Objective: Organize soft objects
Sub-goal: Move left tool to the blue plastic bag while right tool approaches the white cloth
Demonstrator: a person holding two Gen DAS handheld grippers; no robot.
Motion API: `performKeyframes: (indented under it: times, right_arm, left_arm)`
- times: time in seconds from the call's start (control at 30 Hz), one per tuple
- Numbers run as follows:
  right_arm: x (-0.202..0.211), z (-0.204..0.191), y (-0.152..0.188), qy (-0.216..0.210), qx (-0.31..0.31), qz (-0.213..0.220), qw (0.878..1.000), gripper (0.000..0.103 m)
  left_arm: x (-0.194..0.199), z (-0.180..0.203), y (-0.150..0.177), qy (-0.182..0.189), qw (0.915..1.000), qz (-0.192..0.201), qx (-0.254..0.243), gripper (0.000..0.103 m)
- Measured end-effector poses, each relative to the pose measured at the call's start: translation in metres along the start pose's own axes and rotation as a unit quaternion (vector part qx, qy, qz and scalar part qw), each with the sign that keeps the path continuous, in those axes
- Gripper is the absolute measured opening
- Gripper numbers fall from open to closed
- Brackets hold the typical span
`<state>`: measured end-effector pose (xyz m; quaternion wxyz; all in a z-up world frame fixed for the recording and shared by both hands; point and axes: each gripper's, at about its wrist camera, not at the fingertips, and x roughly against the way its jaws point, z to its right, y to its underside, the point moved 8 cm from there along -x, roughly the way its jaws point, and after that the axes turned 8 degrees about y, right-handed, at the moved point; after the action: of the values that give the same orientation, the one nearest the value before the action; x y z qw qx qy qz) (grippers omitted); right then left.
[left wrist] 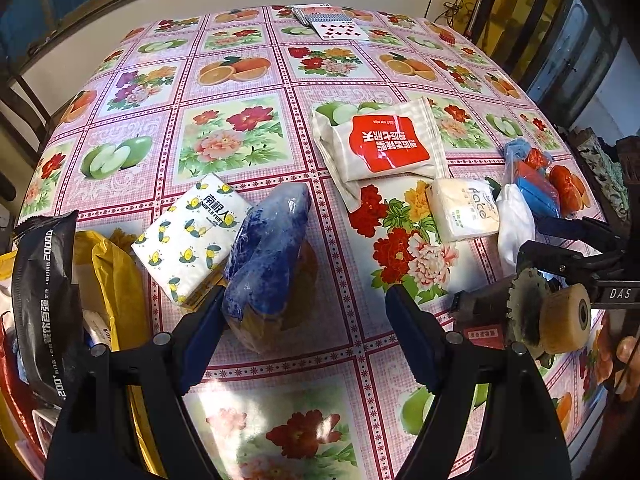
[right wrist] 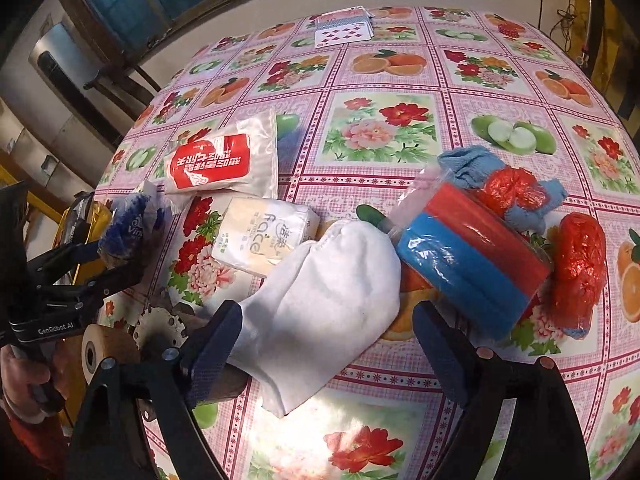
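table: covered by a pink checked oilcloth (left wrist: 256, 80) printed with flowers, oranges and green apples; glossy, glare near the front edge.
room: white wall behind the table, blue window panes above it, dim clutter and wood at the sides.
far edge: playing cards (left wrist: 332, 24) fanned out.
left gripper (left wrist: 304, 320): jaws wide, low over the cloth; blue wrapped packet (left wrist: 268, 248) touching the left finger, not squeezed.
beside it: lemon-print tissue pack (left wrist: 192, 236), partly over a yellow bag (left wrist: 108, 256); black packet (left wrist: 44, 304) at the left edge.
middle: red-and-white pouch (left wrist: 384, 144), cream tissue pack (left wrist: 464, 208) just in front of it.
right gripper (right wrist: 328, 340): jaws wide, white sock (right wrist: 332, 300) lying between them, against the left finger.
right side: blue-and-red sponge pack (right wrist: 476, 256), blue cloth (right wrist: 472, 164), red plastic wads (right wrist: 580, 268).
near edge: tape roll (right wrist: 104, 352) by a hand (right wrist: 24, 376).
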<state>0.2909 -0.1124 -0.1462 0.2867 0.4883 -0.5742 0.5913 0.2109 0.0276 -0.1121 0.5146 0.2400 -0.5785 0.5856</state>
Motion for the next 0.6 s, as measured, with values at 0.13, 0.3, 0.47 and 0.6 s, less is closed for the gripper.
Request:
performKeyframes:
  times: [0.13,0.3,0.47,0.6]
  right_arm:
    - [-0.007,-0.001,-0.003,-0.004,0.009,-0.011,1.000,0.086]
    - [-0.009,-0.003,-0.003,-0.018,0.041,-0.015,0.999,0.074]
    - [-0.006,0.000,0.002,0.012,0.077,-0.004,0.997,0.045]
    - [-0.002,0.003,0.010,0.037,0.095,0.011,0.995,0.027]
  left_arm:
    - [0.000,0.000,0.000,0.002,1.0000,0.001,0.004,0.080]
    - [0.000,0.000,0.000,0.002,1.0000,-0.001,0.003,0.080]
    - [-0.001,0.000,0.001,0.004,1.0000,-0.001,0.008,0.080]
    - [-0.001,0.003,0.001,0.007,1.0000,-0.001,0.005,0.080]
